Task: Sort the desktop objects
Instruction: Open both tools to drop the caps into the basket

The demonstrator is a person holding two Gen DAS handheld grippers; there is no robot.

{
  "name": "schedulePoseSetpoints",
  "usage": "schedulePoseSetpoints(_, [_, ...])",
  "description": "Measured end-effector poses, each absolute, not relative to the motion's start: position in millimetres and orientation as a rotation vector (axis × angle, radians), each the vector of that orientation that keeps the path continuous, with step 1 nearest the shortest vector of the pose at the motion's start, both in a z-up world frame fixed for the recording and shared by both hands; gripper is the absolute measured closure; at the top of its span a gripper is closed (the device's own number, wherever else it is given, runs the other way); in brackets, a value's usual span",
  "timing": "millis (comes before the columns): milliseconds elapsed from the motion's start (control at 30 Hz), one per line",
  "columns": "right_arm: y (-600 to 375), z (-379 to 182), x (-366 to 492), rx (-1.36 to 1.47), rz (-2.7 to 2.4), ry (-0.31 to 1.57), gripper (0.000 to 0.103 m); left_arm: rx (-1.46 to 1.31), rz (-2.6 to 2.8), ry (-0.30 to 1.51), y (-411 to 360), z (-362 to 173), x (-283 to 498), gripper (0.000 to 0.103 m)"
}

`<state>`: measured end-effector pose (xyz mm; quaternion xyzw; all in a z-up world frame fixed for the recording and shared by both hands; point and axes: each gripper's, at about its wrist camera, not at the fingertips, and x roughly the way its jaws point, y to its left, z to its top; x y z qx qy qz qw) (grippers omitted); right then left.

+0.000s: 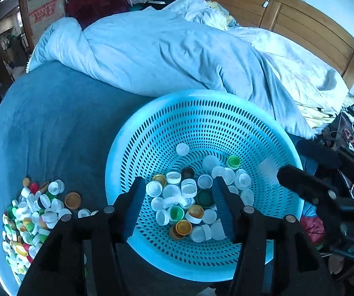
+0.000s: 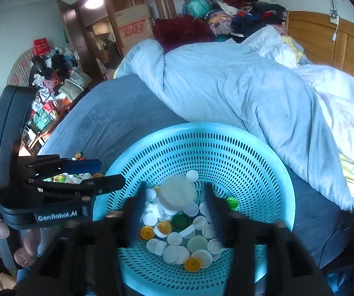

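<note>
A cyan perforated basket (image 1: 201, 118) sits on the blue bed cover and holds several bottle caps (image 1: 189, 197), white, green, orange and brown. It also shows in the right wrist view (image 2: 226, 148). A loose pile of caps (image 1: 29, 217) lies on the cover to the left. My left gripper (image 1: 179, 192) is open and empty above the basket's caps. My right gripper (image 2: 174, 197) is open above the basket. A blurred white cap (image 2: 177, 193) is in mid-air between its fingers, falling. The right gripper also shows in the left wrist view (image 1: 307, 182), and the left gripper in the right wrist view (image 2: 108, 172).
A rumpled light blue duvet (image 1: 164, 54) lies across the bed behind the basket. A wooden headboard (image 1: 300, 24) stands at the back right. Clothes and a cardboard box (image 2: 135, 24) are piled beyond the bed. Cluttered items (image 1: 349, 133) lie right of the basket.
</note>
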<state>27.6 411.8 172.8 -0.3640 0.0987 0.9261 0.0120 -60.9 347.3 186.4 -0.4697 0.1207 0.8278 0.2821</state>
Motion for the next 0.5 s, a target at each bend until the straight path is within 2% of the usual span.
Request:
schedulePoseSetpoints(133, [408.6,179.5,29.7,-1.123,2.896,0.305,0.033,-1.238,2.221,0.267,332.1,193.6,-61.7,0.053])
schedulePoseSetpoints(233, [401.5,185.6,39.4,-1.094,2.926,0.306,0.032,-1.192,2.263,0.196,290.4,198.3,-57.0,0.053])
schedulePoseSetpoints(367, [380.1,175.3,57.6,-1.095,2.972,0.323,0.028,-1.177,2.400,0.047,182.0,186.2,-50.3,0.053])
schedulePoseSetpoints(500, [345.7,155.4,68.6,-1.123,3.015,0.361,0.028,-1.250,2.548,-0.065,67.8,148.1,-30.8,0.053])
